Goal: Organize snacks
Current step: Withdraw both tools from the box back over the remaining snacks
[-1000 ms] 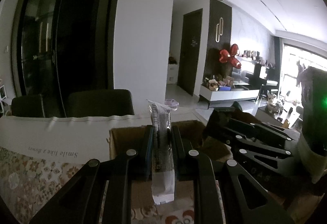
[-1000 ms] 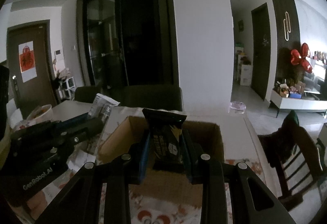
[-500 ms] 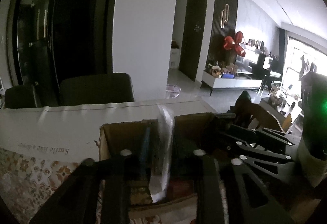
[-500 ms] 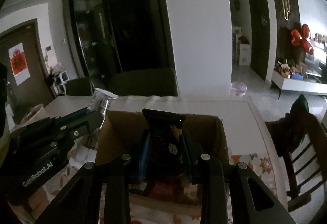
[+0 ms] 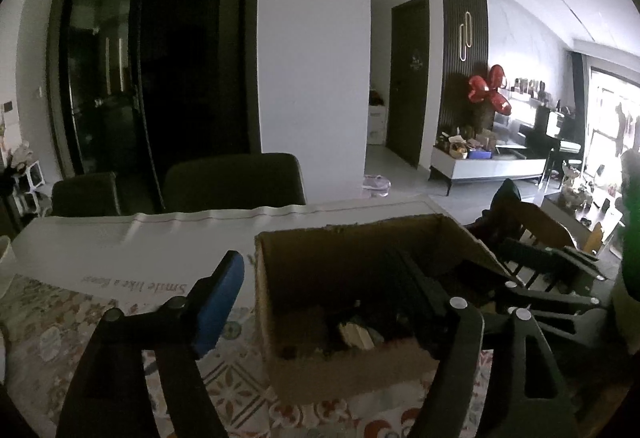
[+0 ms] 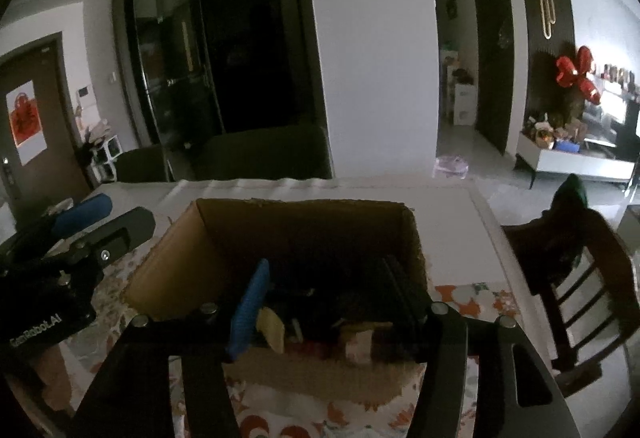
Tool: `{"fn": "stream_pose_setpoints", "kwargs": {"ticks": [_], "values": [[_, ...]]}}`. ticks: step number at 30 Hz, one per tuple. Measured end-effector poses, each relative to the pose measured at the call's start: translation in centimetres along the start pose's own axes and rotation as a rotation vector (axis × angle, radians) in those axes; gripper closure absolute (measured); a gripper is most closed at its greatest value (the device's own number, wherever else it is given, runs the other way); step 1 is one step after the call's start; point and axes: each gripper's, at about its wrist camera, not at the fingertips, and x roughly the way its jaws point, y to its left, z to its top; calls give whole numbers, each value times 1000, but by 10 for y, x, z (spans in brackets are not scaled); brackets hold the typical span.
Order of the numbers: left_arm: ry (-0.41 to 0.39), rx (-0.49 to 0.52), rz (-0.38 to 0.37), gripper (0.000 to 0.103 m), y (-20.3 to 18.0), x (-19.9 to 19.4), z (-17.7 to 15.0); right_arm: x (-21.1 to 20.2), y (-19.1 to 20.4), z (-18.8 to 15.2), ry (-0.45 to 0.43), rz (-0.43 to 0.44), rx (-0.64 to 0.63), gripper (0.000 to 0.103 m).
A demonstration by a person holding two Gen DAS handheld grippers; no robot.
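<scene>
"Smile like a flower" is printed on the white sheet (image 5: 132, 250) at the bench's far edge; "GenRobot.AI" is marked on the left gripper (image 6: 116, 226). Both grippers' jaws are opening, nothing gripped, over the cardboard box (image 6: 168, 258); right gripper (image 6: 324, 302).

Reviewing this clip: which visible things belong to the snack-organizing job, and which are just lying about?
Job:
cardboard box
snack packets inside it
left gripper, opening, empty
right gripper, opening, empty

Lying about:
white paper bag
dark chairs
wooden chair

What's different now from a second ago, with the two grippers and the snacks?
Both let go: the left gripper dropped its clear-wrapped snack and the right gripper its dark packet into the box; their jaws are opening, nothing between them. The box and table stayed put.
</scene>
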Motion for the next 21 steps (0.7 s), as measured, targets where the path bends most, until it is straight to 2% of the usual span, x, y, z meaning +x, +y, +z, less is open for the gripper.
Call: {"fn": "stream_pose_setpoints", "kwargs": {"ticks": [11,21], "values": [[-4,0,-2,25,-5,-55,-22,-60,15,-24,-50,-2,8,41],[62,35,-14,25,-18,-85,-65,-96,16,-61,-43,-46,18,41]]}}
